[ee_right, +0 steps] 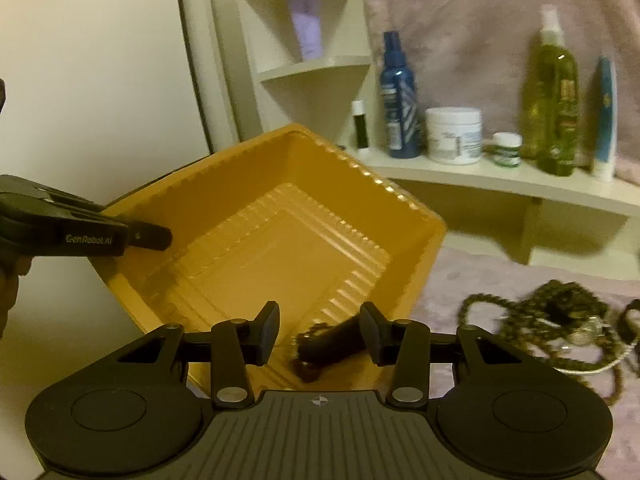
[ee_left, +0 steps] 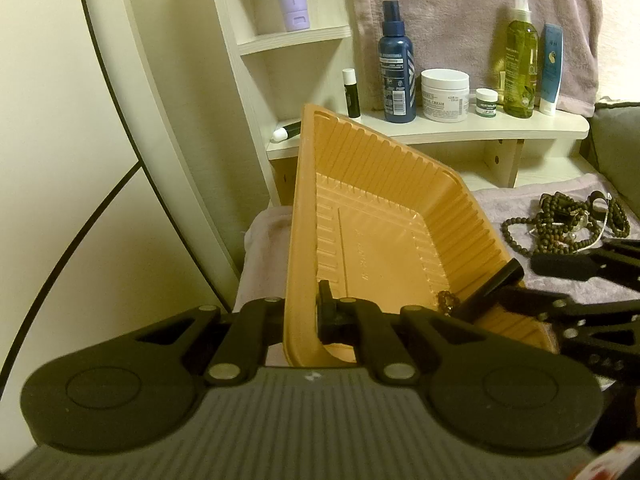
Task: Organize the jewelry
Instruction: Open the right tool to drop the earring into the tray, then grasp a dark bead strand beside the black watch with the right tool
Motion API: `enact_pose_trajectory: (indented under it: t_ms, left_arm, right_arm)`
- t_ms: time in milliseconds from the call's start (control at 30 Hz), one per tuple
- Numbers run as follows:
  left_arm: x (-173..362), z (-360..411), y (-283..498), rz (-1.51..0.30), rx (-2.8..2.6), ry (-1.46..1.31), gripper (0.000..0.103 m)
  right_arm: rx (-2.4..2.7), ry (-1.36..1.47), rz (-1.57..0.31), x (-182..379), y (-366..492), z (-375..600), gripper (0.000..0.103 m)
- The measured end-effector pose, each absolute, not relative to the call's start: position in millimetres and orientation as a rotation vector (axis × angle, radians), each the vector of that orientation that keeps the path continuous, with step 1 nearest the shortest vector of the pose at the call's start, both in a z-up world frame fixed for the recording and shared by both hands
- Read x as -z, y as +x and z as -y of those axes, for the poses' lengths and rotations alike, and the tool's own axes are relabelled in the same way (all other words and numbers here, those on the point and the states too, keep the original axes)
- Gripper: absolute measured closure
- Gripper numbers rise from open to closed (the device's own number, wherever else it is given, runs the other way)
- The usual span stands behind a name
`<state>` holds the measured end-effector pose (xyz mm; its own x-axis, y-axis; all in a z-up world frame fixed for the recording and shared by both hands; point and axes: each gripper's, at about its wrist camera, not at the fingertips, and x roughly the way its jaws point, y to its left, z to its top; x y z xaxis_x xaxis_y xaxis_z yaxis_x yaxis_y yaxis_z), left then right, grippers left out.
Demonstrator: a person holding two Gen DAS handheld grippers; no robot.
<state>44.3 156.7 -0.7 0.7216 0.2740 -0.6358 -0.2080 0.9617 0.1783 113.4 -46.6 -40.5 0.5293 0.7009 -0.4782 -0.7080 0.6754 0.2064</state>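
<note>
**Over the tilted tray — both grippers at the near rim**

Nearest, the left gripper [ee_left: 304, 312] is clenched on the orange tray [ee_left: 384, 216] wall. The right gripper [ee_right: 319, 330] stands released over a dark beaded piece [ee_right: 310, 354] on the tray floor. Beyond — tangled bead necklaces [ee_left: 568, 224] on the towel [ee_left: 500, 200].

A ribbed orange plastic tray [ee_left: 384, 216] is held tilted above the towel, what seems a small beaded piece [ee_right: 310, 350] lying inside, while tangled dark bead strands [ee_left: 568, 220] are heaped nearby.
</note>
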Motion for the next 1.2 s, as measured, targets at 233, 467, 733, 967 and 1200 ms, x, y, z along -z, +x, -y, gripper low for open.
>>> enact_pose_trajectory:
  t_ms: [233,467,733,967,1200]
  left_arm:
    - [0.9,-156.4,44.6,-0.716,-0.267,0.096,0.098]
    - [1.2,-156.3,44.5,-0.717,-0.268,0.095,0.098]
    - [1.5,-156.2,44.5,-0.718,-0.269,0.097,0.098]
    - [1.2,-156.1,45.7,-0.720,-0.269,0.101,0.098]
    - [1.0,-155.1,46.4,-0.723,-0.269,0.105,0.098]
  right_arm:
    - [-0.683,0.018,-0.575,48.2,113.1,91.1,0.058]
    - [-0.542,0.023,-0.602,61.0,120.8,136.1,0.058]
    - [-0.404,0.035,-0.600,70.4,134.8,171.9,0.058]
    - [-0.319,-0.004,-0.585,74.5,155.7,191.4,0.058]
    - [-0.320,-0.115,-0.611,87.9,180.2,191.1,0.066]
